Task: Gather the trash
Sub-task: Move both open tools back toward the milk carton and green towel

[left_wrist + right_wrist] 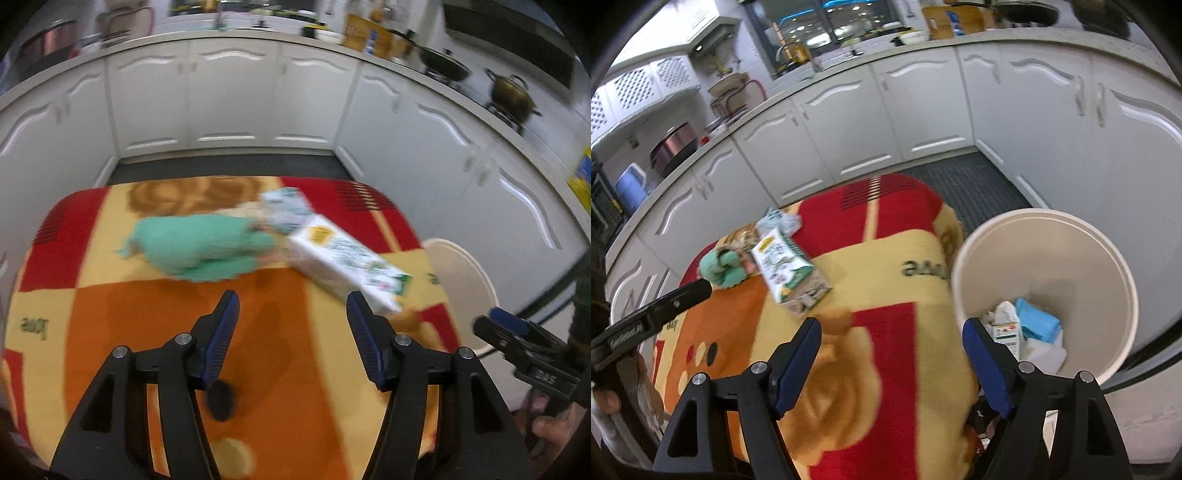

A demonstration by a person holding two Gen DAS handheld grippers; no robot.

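Left wrist view is showing my left gripper point(291, 314) hanging over the orange patch of the blanket-covered table point(110, 314), its jaws standing apart with nothing between them. Right wrist view is showing my right gripper point(890, 343) the same way, jaws parted and empty, straddling the table's right edge beside the cream waste bin point(1123, 266).

What I am going after, as I judge it, is lying toward the far middle of the table: a white drink carton point(347, 266) on its side, a crumpled green cloth or wrapper point(199, 247) just left of it and touching it, and a pale printed packet point(288, 206) just behind. Blur is keeping me from reading them better. The bin is already holding a small carton point(1004, 328) and a blue pack point(1034, 321).

To do this well, I am thinking of taking the carton across its narrow sides, coming in from the near side so the pads are closing squarely and not skidding off a corner.

For room, the near half of the table is lying open. The carton's near end is sitting close to the right edge, so a nudge could tip it off. The bin's mouth is standing wide just right of the table, and white cabinets point(923, 110) are standing well beyond.
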